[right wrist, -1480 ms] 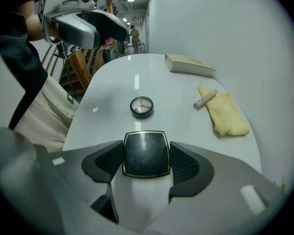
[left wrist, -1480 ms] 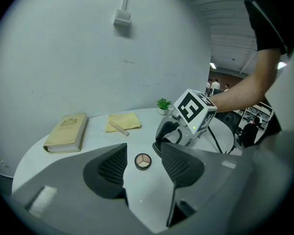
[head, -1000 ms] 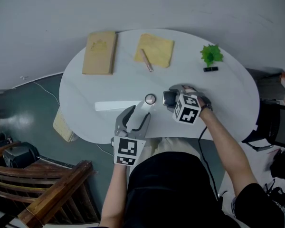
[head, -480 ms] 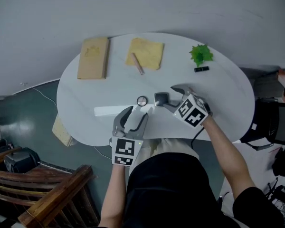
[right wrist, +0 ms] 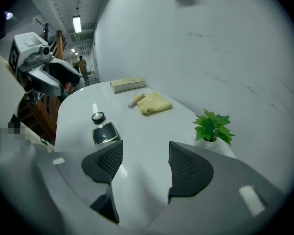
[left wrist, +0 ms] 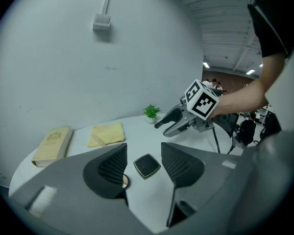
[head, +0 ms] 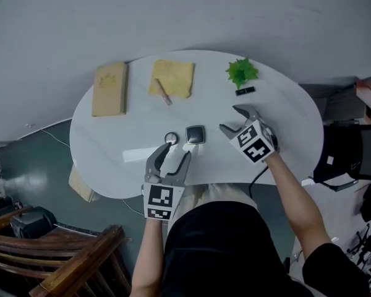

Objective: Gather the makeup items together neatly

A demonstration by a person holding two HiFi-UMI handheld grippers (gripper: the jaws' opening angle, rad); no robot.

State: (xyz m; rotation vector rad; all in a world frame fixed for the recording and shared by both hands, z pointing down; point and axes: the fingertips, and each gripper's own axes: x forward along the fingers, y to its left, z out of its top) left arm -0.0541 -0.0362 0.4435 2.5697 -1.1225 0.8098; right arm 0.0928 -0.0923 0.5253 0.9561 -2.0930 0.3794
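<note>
Midway through a tidy-up, a person stood over a white oval bench [head: 130, 119] with a two-fingered tool in each hand. The left gripper [head: 176, 155] hovered at the near edge, its fingers [left wrist: 112, 166] spread wide and gripping nothing. Seen along them, a dark square compact [head: 195, 134] lay flat on the bench just beyond the tips. A round compact [head: 170, 137] sat just beside it, partly hidden behind the left-hand finger. The right gripper [head: 230, 119] hung above bare bench to the right of the pair, near the square compact but apart from it. Its fingers [right wrist: 188, 173] were likewise wide apart and empty.

The two compacts, side by side near the front edge, looked like the start of the gathered group. Two more pieces appeared to be outstanding. A slim pinkish stick [head: 164, 92] rested across the edge of a yellow cloth [head: 174, 76] at the far side, and a small black item [head: 245, 91] lay just beside a potted plant [head: 242, 71]. Both were well apart from the compacts, and what either one was could not be made out at this range. A tan book [head: 109, 88] lay at the far left. By that reading, the job was perhaps half done, with the far pieces yet to be brought to the compacts and the set squared up.
</note>
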